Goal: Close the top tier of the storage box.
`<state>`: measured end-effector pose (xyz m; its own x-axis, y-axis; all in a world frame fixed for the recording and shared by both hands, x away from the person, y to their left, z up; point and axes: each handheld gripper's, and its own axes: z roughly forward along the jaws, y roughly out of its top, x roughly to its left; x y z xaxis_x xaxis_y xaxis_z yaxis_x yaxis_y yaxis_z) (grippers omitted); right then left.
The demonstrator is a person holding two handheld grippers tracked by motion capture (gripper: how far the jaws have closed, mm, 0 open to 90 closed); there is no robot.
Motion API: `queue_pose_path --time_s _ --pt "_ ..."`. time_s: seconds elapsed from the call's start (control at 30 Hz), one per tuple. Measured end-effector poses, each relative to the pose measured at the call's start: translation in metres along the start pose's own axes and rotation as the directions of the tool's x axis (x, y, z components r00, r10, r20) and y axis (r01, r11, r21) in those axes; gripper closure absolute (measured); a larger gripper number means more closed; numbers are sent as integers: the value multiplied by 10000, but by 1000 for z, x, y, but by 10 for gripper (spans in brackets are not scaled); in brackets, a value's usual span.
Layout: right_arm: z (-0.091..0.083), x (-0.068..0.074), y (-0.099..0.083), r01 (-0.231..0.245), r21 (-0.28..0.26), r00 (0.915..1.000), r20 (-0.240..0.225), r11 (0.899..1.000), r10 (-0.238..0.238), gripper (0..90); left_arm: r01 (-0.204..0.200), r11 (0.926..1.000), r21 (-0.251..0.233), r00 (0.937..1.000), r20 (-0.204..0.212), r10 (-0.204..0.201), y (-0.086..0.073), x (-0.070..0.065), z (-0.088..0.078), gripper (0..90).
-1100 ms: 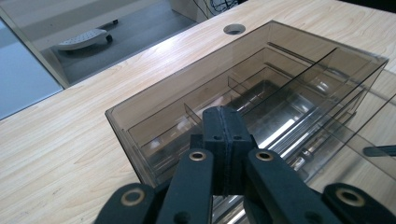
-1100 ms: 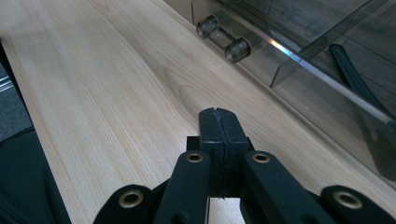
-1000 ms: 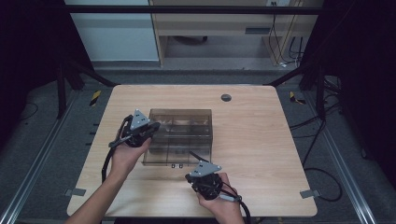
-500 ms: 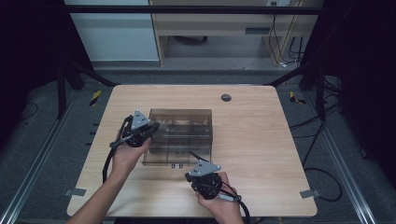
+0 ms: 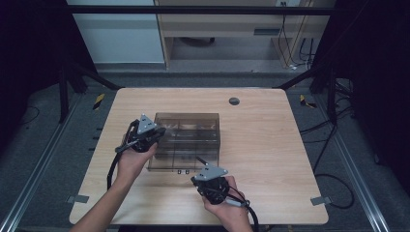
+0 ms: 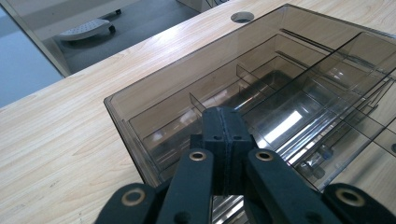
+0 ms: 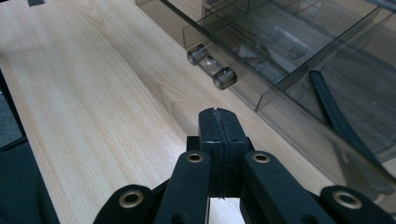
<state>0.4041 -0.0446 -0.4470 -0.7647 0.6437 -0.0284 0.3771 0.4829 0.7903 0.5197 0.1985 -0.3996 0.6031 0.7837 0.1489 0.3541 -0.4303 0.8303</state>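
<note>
Smoked clear organiser (image 5: 186, 140), mid-table (image 5: 270, 145). Left gripper (image 5: 157, 131) held closed at its left rim; right gripper (image 5: 198, 159) closed, empty, near its knobbed front. Grommet (image 5: 234, 101) beyond.

The high view is dim overall: the wooden counter (image 5: 270, 145) in the middle of the frame is evenly lit from above, while the left and right edges fall into near-black. Shadows under the hands are soft and short. That view is slightly soft, with little fine detail. The left gripper view is brighter and sharp in the middle; white glare streaks lie on the smoky clear box (image 6: 261, 93) right of centre. In the right gripper view the lower left corner is dark, and the black tool (image 7: 218, 122) at the bottom looks slightly blurred.
</note>
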Motion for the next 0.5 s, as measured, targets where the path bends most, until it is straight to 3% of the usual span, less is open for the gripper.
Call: queue_pose_path --time_s 0.5 --pt "2 -3 6 112 1 9998 140 9999 -112 900 116 9998 191 9999 19 -116 -2 0 4 894"
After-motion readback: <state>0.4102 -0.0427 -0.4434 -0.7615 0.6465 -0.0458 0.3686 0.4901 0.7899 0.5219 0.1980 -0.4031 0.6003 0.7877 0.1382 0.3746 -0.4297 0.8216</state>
